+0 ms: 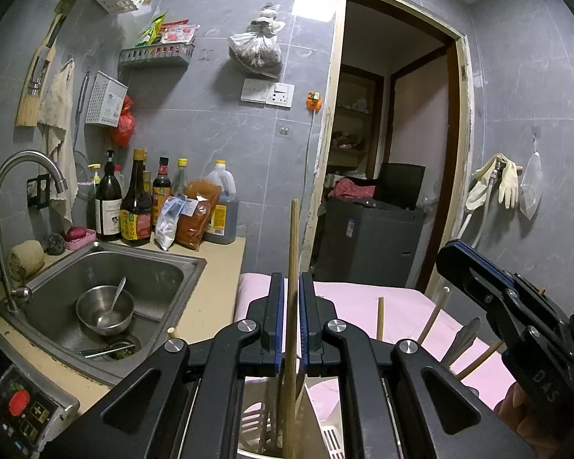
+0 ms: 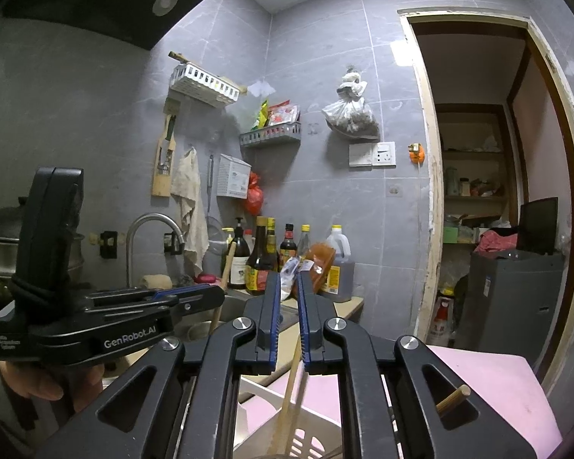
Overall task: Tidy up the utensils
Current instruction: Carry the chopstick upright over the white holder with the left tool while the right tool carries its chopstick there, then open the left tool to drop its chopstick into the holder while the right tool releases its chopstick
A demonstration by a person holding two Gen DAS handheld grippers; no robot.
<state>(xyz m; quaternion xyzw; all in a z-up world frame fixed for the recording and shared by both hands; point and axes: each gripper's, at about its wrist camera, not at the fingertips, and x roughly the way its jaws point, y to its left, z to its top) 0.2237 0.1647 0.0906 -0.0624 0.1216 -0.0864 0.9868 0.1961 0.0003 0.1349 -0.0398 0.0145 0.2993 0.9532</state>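
"GenRobot.AI" is being shown in white letters on the side of the left gripper [image 2: 210, 298], as seen from the right wrist view; a smaller block of white print is sitting left of that name on the same body, too small to be read. "DAS" is being displayed in raised letters on the black body of the right gripper [image 1: 453, 254], low toward its handle. Labels are being carried by the bottles [image 1: 136, 206] behind the sink [image 1: 195, 264], but their print is not being resolved.
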